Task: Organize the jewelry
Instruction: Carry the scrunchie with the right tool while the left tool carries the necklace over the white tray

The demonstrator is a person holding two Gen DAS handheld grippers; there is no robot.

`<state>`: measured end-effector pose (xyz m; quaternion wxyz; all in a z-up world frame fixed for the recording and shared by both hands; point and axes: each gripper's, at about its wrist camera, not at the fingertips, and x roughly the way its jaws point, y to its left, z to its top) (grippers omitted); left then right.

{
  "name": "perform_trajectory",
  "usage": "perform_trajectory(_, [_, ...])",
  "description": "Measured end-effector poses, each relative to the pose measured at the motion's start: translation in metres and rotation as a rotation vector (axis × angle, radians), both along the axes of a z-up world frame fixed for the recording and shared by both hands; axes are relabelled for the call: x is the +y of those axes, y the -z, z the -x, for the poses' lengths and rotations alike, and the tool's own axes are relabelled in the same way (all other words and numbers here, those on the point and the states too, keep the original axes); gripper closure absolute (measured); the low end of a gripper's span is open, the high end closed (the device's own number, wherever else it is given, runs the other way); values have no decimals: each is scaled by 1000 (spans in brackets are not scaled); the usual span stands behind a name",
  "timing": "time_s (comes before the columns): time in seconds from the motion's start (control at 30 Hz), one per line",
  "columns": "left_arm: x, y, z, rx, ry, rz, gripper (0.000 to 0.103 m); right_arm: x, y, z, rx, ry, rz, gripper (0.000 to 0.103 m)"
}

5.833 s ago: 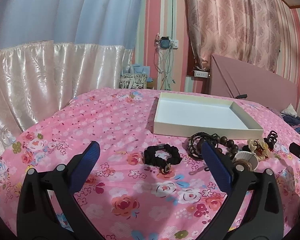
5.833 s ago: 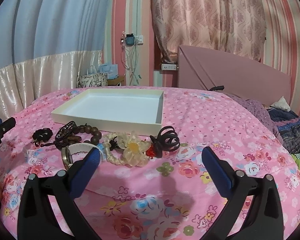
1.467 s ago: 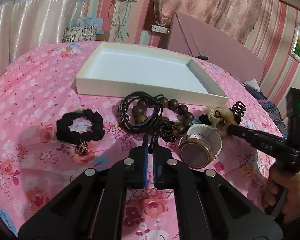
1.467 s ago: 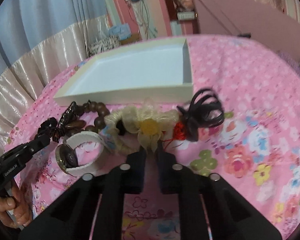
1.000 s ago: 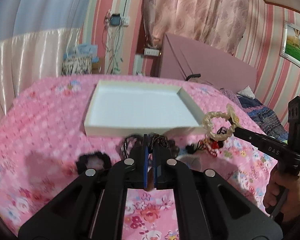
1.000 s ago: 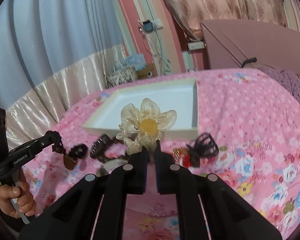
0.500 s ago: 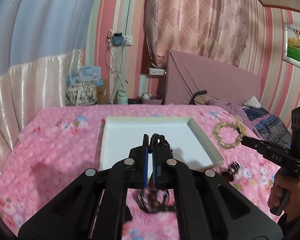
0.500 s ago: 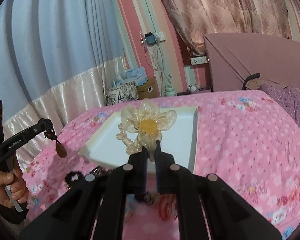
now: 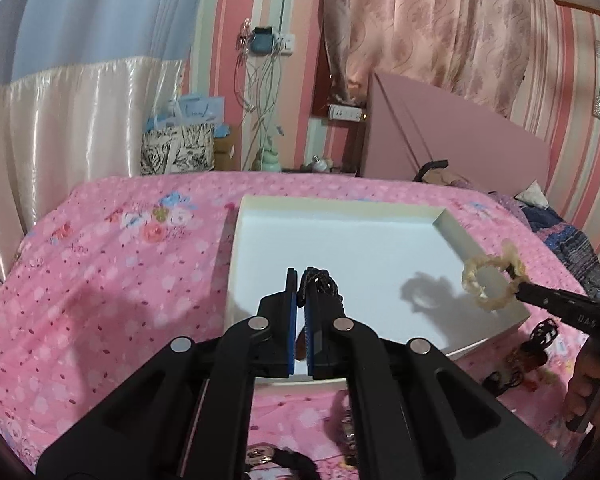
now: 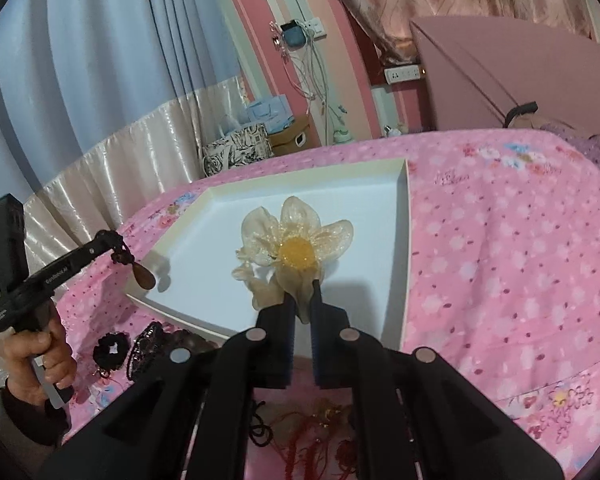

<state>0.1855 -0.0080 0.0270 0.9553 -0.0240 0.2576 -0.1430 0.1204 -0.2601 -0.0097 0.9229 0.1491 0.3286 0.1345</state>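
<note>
Flower scrunchie [image 10: 296, 256] stands upright from right gripper [image 10: 302, 300], petals facing camera.

Two handheld grippers, both black plastic. Left gripper [image 9: 299, 280]: angular black arms fanning back toward the lens, four round silver screw heads across the linkage, flat fingers [image 9: 291, 316] faced with blue pads. Right gripper [image 10: 304, 292]: same build, black arms, four silver screws, blue lining along the inner faces of its fingers [image 10: 286, 328]. Seen from the side: long narrow black jaws with small white lettering, a boxy black block standing at the rear, a pistol-style grip below. Left hand [image 10: 40, 356] wrapped around that grip, dark cuff at the wrist. Right hand [image 9: 588, 380] partly visible, blurred at frame edge.
</note>
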Motion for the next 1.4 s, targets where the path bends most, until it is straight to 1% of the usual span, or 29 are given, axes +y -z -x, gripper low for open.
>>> perform_trajectory(0.03, [2, 3, -1, 2, -7, -3, 102, 0, 3, 0, 6, -4, 1, 97])
perform_trajectory(0.13, [6, 11, -9, 40, -12, 12, 102, 3, 10, -1, 32, -9, 4, 97])
perform_trajectory(0.2, [5, 16, -12, 52, -21, -2, 102, 3, 14, -1, 50, 4, 17, 97])
perform_trajectory(0.27, [6, 20, -12, 54, -31, -11, 102, -1, 16, -2, 62, 15, 7, 97])
perform_trajectory(0.37, [5, 24, -13, 62, -33, -16, 102, -1, 16, -1, 56, 20, 19, 97])
perform_trajectory(0.5, [-2, 25, -7, 38, -26, -42, 102, 5, 12, 5, 23, 25, 55, 97])
perform_trajectory(0.63, [-10, 29, -12, 50, -32, -56, 102, 7, 14, 4, 28, 58, 112, 97])
perform_trajectory(0.73, [-12, 30, -12, 46, -40, -46, 102, 8, 15, 3, 34, 60, 128, 97])
perform_trajectory(0.87, [-12, 37, -17, 74, -52, -28, 102, 11, 15, 2, 41, 70, 160, 97])
perform_trajectory(0.97, [-15, 43, -20, 101, -51, -36, 102, 10, 16, -1, 49, 82, 175, 96])
perform_trajectory(1.03, [-16, 44, -20, 103, -49, -38, 102, 11, 16, 0, 52, 86, 186, 96])
perform_trajectory(1.2, [-21, 52, -25, 144, -43, -44, 102, 12, 20, -9, 85, 88, 195, 96])
perform_trajectory(1.3, [-21, 54, -24, 144, -41, -41, 102, 12, 21, -9, 85, 89, 197, 96])
perform_trajectory(1.4, [-24, 55, -23, 141, -43, -56, 102, 12, 20, -9, 80, 91, 204, 95])
